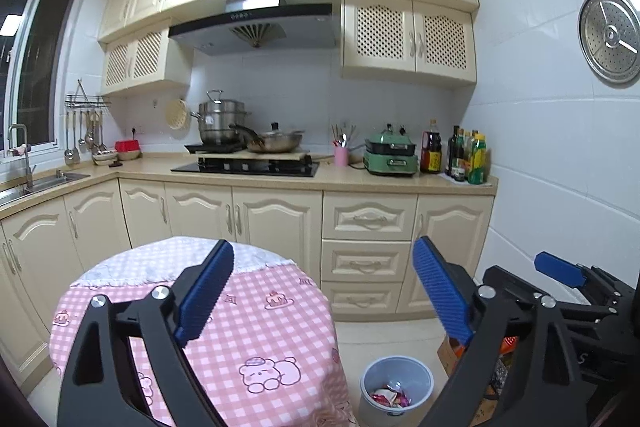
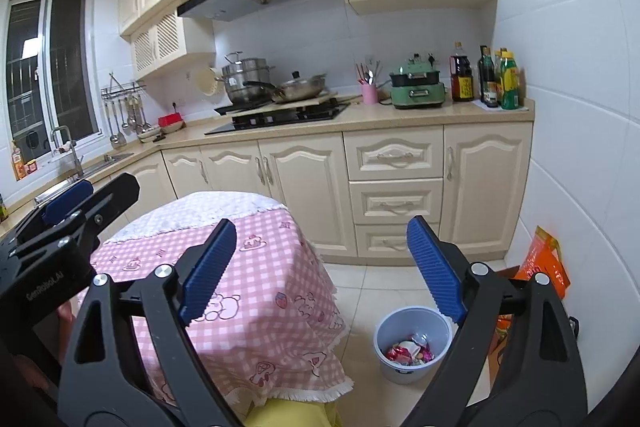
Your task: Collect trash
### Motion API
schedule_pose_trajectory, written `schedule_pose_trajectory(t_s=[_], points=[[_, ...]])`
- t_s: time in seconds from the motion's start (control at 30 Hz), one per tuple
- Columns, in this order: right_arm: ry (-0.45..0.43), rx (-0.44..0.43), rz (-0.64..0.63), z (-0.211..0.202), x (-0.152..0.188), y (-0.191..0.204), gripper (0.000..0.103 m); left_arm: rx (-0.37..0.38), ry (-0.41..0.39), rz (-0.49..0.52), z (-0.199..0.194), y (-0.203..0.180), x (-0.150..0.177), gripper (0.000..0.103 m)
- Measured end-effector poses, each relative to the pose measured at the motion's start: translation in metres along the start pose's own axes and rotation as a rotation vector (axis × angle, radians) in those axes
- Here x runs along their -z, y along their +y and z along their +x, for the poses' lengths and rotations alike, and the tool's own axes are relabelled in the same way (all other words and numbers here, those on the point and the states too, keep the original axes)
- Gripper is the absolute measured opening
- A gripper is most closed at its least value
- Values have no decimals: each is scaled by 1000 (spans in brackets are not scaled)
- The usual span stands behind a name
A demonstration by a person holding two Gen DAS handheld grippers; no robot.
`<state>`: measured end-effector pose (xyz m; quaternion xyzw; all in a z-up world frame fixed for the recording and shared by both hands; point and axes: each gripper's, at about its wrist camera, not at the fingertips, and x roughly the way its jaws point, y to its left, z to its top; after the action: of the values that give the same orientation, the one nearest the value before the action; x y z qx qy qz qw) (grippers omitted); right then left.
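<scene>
Both claws hang spread wide and empty, the left gripper (image 1: pixel 323 291) and right gripper (image 2: pixel 322 269) raised over the pink checked tablecloth (image 1: pixel 256 311). The trash (image 2: pixel 410 349), crinkly bright wrappers, sits in the pale bin (image 2: pixel 414 317) on the floor, right of the table. It looks light, soft and slippery; pinch a bunched fold, not a flat face.

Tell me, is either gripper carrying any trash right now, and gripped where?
Nothing is held. The left gripper and right gripper both stand open with empty air between their pads. Wrappers lie in the bin on the floor.
</scene>
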<state>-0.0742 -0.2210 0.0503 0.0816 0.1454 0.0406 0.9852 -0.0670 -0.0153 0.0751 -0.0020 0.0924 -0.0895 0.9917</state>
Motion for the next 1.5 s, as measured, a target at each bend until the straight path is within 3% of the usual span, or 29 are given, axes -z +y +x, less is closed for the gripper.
schedule_pose_trajectory(t_s=[0.23, 0.7, 1.5], points=[[-31, -18, -17, -13, -1, 7, 89, -18, -28, 7, -14, 4, -4, 92], [-12, -9, -20, -11, 2, 6, 89, -15, 37, 2, -5, 7, -1, 92], [-1, -7, -14, -8, 4, 4, 89, -18, 48, 2, -2, 6, 3, 93]])
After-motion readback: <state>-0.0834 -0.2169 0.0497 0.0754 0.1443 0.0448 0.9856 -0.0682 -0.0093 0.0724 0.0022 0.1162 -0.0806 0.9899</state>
